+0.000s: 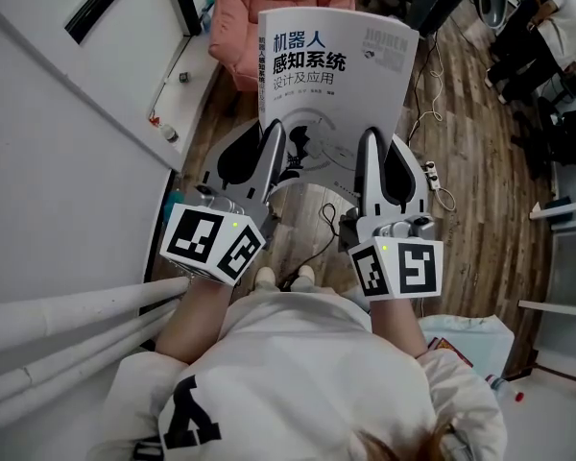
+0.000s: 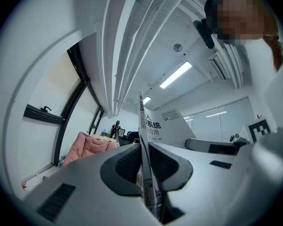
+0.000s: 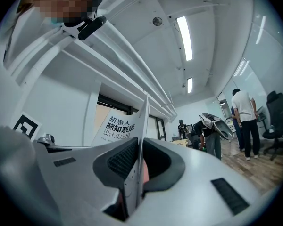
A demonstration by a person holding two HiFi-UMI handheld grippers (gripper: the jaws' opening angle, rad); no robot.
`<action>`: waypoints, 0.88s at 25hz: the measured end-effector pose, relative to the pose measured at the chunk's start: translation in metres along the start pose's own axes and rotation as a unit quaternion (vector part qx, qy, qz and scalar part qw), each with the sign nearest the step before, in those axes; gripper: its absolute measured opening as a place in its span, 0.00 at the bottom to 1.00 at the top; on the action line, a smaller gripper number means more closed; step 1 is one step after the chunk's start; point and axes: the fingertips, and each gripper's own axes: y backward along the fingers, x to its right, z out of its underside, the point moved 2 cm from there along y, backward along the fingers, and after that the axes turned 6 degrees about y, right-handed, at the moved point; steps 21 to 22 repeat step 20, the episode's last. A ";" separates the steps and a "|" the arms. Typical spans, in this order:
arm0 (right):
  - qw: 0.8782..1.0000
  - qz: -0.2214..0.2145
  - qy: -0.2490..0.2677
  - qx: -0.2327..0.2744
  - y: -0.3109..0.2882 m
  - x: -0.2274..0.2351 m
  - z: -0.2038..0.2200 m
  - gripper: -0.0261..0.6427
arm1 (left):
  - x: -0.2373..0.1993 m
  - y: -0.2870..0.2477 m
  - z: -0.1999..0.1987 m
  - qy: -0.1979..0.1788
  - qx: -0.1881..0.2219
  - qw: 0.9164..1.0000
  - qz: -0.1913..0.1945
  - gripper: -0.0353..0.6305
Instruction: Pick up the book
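- The person is holding a white softcover book (image 1: 331,75) with black Chinese title print upright in the air over the wooden plank floor (image 1: 470,161). Its front cover is facing the head camera.
- The left tool (image 1: 272,140) is gripping the book's lower edge near the left corner, and the right tool (image 1: 370,147) is gripping the same edge near the right corner.
- The head view is showing only the tools' grey backs and their black-and-white marker cubes (image 1: 211,243). It is not showing the pads.
- The left gripper view is showing that tool's jaws drawn narrow, with dark ribbed pads pressing on both faces of the book's thin edge.
- The right gripper view is showing the same narrow clamp on the book's edge.
- A pink padded armchair (image 1: 278,8) is sitting beyond the book's top edge in the head view.
- Only the right gripper view is showing people standing (image 3: 243,117) to the right of the book.
- Only the head view is showing a white power strip (image 1: 430,173) lying just right of the book's lower corner.
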 end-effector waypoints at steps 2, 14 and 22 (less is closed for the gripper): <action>1.000 0.000 -0.001 -0.001 0.000 0.000 -0.001 0.12 | 0.000 0.000 0.000 0.003 -0.002 1.000 -0.002 0.12; 1.000 -0.003 -0.001 0.000 0.000 0.001 0.000 0.12 | 0.001 0.000 0.001 0.005 -0.001 1.000 -0.007 0.13; 1.000 -0.005 0.000 0.001 0.001 0.001 -0.001 0.12 | 0.002 0.000 0.002 0.008 0.003 1.000 -0.006 0.12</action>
